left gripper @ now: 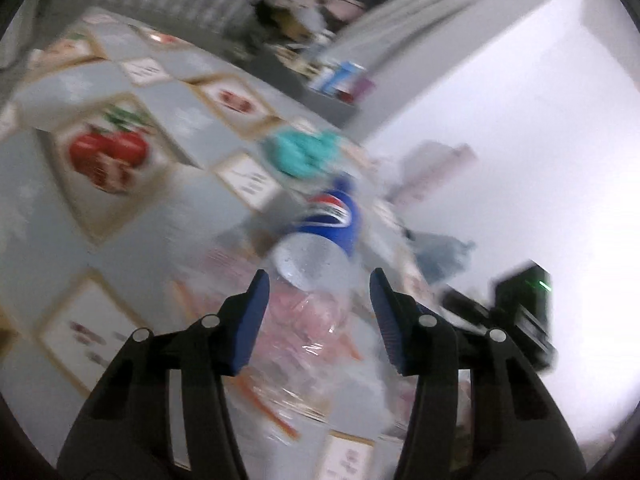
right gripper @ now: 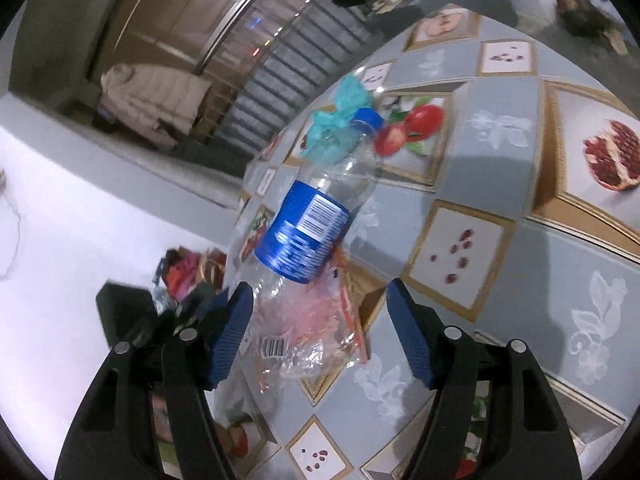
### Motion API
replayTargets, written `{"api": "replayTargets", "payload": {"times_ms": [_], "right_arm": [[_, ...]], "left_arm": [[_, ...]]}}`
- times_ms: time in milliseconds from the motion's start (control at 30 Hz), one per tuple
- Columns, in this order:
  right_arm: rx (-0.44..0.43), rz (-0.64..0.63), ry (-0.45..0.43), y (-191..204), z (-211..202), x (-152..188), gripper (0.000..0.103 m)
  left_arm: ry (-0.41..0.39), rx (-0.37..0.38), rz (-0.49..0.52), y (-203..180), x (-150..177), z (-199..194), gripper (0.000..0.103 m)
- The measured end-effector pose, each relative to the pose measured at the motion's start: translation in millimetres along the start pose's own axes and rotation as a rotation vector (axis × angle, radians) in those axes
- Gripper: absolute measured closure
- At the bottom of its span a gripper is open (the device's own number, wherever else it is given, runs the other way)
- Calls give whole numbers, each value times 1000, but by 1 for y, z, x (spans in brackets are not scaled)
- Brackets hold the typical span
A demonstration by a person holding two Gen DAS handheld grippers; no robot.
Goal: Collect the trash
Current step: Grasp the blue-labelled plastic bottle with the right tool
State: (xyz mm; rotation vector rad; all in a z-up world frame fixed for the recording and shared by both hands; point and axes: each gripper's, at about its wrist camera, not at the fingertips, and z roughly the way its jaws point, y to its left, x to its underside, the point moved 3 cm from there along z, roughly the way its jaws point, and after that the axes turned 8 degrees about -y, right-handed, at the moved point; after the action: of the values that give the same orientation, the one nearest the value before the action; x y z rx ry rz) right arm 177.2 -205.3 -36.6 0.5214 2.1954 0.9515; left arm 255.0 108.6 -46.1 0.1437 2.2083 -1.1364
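An empty clear bottle [left gripper: 332, 220] with a blue label and blue cap lies on the patterned tablecloth [left gripper: 160, 220], its base towards my left gripper [left gripper: 319, 280]. That gripper is open, its blue pads on either side of the base, and they do not press on it. A crumpled clear wrapper [left gripper: 312, 328] lies under and between the fingers. In the right wrist view the same bottle [right gripper: 308, 232] lies just ahead of my open right gripper [right gripper: 319, 286], with the wrapper [right gripper: 308, 328] between its pads. A crumpled teal piece [right gripper: 340, 128] sits beyond the cap.
The table edge runs close by, with white floor [left gripper: 520, 140] beyond it. More scraps lie near the edge: a blue-grey wad [left gripper: 440, 256] and a colourful heap [right gripper: 188, 272]. The other tool's black housing [left gripper: 520, 308] is close beside the bottle. The left wrist view is blurred.
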Motion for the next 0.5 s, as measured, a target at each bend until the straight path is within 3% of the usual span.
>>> {"api": "replayTargets", "payload": {"times_ms": [233, 333, 500], "right_arm": [[27, 13, 79, -4, 34, -25, 33], [53, 30, 134, -11, 56, -33, 29], [-26, 158, 183, -25, 81, -42, 28]], "left_arm": [[132, 112, 27, -37, 42, 32, 55], [166, 116, 28, -46, 59, 43, 55], [190, 94, 38, -48, 76, 48, 55]]}}
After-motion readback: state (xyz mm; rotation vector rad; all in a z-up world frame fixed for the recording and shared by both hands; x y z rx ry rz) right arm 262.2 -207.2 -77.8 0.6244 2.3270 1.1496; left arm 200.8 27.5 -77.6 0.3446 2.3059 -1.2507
